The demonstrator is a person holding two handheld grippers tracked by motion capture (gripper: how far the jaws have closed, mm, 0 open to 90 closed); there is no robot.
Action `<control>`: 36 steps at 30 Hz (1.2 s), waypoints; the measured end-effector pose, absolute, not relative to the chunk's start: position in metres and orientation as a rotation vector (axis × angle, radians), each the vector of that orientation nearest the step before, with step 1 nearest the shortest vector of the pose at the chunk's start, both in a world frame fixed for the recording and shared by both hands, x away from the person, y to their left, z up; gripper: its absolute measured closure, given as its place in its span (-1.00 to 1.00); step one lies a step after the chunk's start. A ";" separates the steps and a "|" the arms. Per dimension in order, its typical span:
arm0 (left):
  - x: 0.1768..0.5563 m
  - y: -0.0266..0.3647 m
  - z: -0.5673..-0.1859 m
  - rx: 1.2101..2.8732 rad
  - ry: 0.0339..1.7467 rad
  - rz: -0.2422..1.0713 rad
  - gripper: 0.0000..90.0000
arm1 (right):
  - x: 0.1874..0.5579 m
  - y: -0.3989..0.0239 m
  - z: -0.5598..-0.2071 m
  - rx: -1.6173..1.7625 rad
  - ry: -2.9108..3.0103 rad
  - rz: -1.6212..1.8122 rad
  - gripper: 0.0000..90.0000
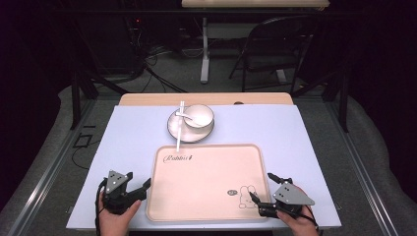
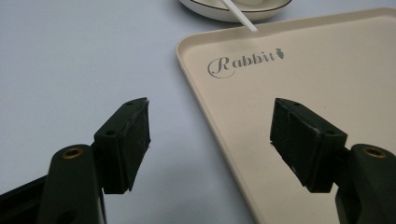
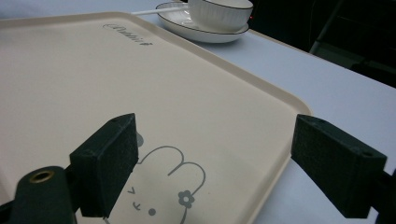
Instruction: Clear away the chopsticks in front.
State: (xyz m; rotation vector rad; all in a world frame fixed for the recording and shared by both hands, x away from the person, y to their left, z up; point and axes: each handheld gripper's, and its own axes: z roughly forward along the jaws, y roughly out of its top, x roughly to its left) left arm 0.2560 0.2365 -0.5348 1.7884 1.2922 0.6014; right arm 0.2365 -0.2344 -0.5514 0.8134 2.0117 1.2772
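Tray (image 1: 206, 182) edges sit between both grippers' open jaws, ungripped.

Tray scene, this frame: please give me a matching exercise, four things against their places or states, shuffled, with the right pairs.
Things:
1. tray
2. bowl
3. left gripper
4. right gripper

Places or states:
A. stands on the saucer, far side of the table
B. open, jaws either side of the tray's near right edge
C. lies flat, bearing a rabbit drawing
D. open, at the tray's left edge

Pairs: 1-C, 2-A, 3-D, 4-B
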 end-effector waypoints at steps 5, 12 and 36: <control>0.257 0.237 -0.535 1.782 1.298 0.594 -0.36 | 0.236 -0.235 -0.551 0.816 2.009 1.280 -0.68; 0.259 0.236 -0.529 1.770 1.327 0.555 -0.36 | 0.236 -0.234 -0.551 0.818 2.011 1.287 -0.68; 0.300 0.221 -0.494 1.895 1.300 0.482 -0.32 | 0.236 -0.237 -0.551 0.861 1.995 1.302 -0.68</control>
